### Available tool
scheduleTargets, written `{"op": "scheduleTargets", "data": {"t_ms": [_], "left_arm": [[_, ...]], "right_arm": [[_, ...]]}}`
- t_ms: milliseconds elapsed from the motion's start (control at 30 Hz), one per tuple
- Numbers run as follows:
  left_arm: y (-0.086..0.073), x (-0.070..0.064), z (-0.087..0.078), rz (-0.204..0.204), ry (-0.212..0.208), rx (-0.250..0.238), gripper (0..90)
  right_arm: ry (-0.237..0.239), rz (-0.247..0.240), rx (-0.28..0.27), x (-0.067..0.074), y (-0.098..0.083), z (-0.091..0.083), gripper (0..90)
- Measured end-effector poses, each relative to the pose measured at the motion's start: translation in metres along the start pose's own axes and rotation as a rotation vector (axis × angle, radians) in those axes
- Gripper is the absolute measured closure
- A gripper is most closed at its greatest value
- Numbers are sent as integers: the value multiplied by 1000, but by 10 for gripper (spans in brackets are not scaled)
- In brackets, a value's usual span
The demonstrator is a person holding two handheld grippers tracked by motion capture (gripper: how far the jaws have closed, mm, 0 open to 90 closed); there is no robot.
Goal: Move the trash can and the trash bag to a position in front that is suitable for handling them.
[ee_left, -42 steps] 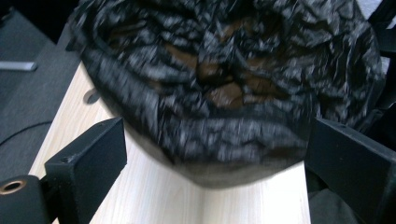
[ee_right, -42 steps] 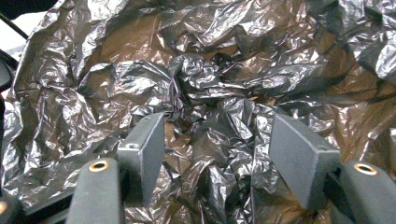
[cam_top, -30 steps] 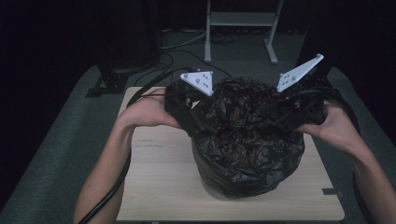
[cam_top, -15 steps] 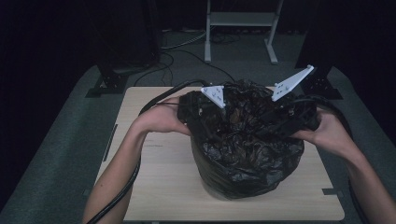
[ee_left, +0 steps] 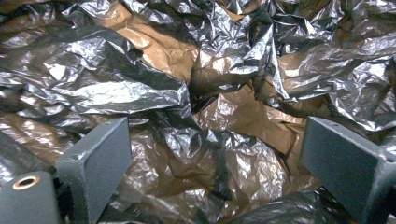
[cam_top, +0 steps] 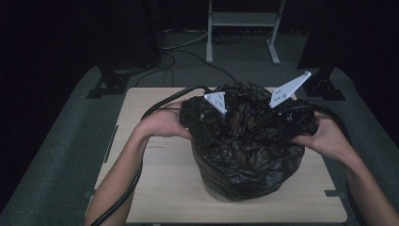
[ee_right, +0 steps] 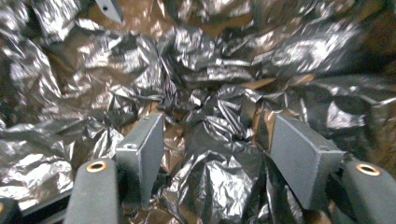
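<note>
Your black bag (cam_top: 244,155) sits mid-table (cam_top: 155,188), its crumpled top gathered at centre. Both the left gripper (ee_left: 205,154) and right gripper (ee_right: 215,154) stand released, plastic between the jaws but unpinched. Bite a thick fold at 9 and 3 o'clock before clenching.

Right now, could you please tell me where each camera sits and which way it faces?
High view: above the person's side, facing forward and down on the table; both forearms, left gripper, right gripper at the black bag.
Left gripper view: rides on that gripper, looks along its open jaws into the bag.
Right gripper view: likewise, jaws open.
All share the bag's crinkled plastic.
</note>
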State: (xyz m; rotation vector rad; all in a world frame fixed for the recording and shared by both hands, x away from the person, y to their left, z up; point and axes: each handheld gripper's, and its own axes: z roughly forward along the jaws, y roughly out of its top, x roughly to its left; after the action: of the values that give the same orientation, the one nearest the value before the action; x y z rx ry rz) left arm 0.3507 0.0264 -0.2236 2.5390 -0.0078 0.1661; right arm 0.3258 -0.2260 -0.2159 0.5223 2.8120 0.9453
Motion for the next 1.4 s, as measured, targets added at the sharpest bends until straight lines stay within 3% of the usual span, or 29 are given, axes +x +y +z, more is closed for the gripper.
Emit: {"op": "scheduleTargets", "data": {"t_ms": [267, 433, 533, 633, 933, 1200, 1400], "left_arm": [[10, 6, -15, 2, 40, -24, 83], [9, 15, -18, -20, 68, -36, 83], [6, 20, -16, -40, 78, -33, 83], [2, 24, -13, -58, 77, -34, 83], [-5, 31, 0, -76, 53, -22, 83], [-11, 31, 9, -85, 19, -21, 83], [-16, 29, 11, -98, 3, -26, 84]], "right_arm": [[-75, -2, -51, -5, 10, -14, 307], [-185, 39, -43, -18, 12, -15, 295], [-192, 70, -31, -28, 9, -11, 290], [-178, 85, -13, -35, 6, -4, 290], [-70, 142, 18, -48, -2, 17, 299], [19, 214, 36, -54, -13, 27, 308], [51, 231, 57, -52, -19, 34, 307]]}}
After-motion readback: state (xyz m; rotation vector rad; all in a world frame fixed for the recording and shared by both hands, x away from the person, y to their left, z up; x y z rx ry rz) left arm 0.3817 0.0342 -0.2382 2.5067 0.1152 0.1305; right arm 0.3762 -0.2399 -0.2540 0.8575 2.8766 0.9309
